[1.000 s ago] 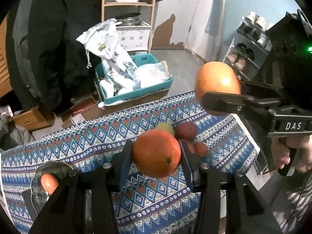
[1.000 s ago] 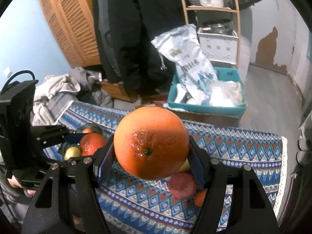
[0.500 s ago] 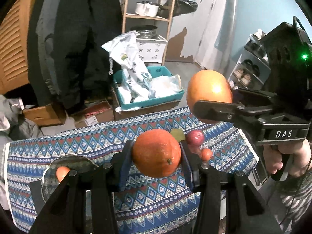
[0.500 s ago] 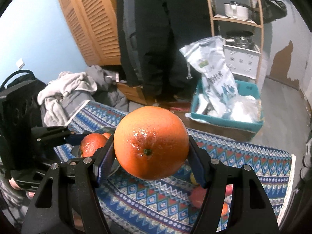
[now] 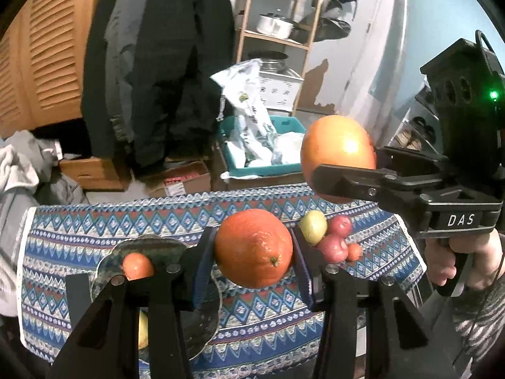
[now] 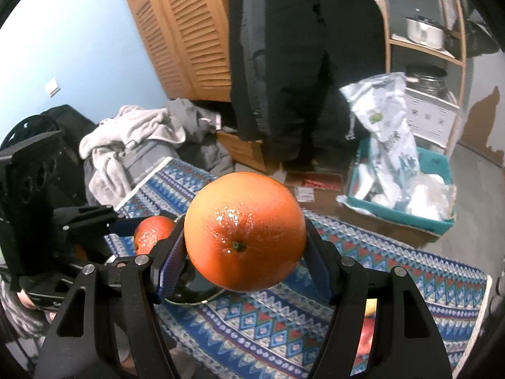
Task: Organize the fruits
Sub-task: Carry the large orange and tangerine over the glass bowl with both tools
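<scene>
In the left wrist view my left gripper (image 5: 254,246) is shut on a medium orange (image 5: 252,252), held above the patterned tablecloth (image 5: 271,319). Below and left of it lies a glass plate (image 5: 157,244) holding a small orange fruit (image 5: 137,265); a yellow fruit (image 5: 142,330) shows behind my finger. To the right, a hand holds my right gripper (image 5: 334,165), shut on a larger orange (image 5: 337,145). The right wrist view shows that large orange (image 6: 244,232) between my right gripper's (image 6: 244,237) pads, and my left gripper (image 6: 148,229) with its orange (image 6: 151,232) to the left.
A loose pile remains on the cloth's right side: a yellow-green fruit (image 5: 313,226), two red ones (image 5: 340,224) and a tiny orange one (image 5: 354,251). Beyond the table stand a teal crate (image 5: 268,145) with bags, cardboard boxes, a wooden shelf (image 5: 274,38), hanging dark coats and heaped clothes (image 6: 132,135).
Both grippers have carried their oranges leftward over the table and slightly up. The fruit pile has slid to the right in the left wrist view and the plate has come closer under the left gripper.
</scene>
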The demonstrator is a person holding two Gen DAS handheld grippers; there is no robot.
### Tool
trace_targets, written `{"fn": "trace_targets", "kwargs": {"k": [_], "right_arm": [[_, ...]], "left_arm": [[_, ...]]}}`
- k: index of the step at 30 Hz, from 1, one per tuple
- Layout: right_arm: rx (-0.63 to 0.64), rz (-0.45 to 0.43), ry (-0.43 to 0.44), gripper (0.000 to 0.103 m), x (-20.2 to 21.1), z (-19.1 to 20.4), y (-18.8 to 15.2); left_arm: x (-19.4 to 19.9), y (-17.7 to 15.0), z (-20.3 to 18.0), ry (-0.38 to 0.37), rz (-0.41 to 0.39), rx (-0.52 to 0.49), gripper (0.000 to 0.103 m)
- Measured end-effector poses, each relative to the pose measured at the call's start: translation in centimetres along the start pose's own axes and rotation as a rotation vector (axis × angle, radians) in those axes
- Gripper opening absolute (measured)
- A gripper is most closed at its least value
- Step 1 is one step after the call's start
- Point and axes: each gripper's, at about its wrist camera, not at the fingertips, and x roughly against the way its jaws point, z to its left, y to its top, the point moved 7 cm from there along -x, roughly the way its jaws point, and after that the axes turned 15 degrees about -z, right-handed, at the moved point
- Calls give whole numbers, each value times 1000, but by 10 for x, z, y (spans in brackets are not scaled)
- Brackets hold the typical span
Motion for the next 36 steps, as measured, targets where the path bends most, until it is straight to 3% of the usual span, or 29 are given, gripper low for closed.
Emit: {"fn": "trace_targets", "kwargs": {"k": [11,20,32,36], "right_arm": [[-3,79,58,69,-56,35,-13],[-24,170,103,69,-107,57,-43],[-13,321,87,69,-164,61,-107],[-25,380,73,69,-176,54,-133]], "left_arm": [[9,-24,63,85,20,74,48],[-6,-65,117,160,92,141,48],[-38,-133,145,199,237,240,48],[-46,-147,140,202,272,226,48]]}}
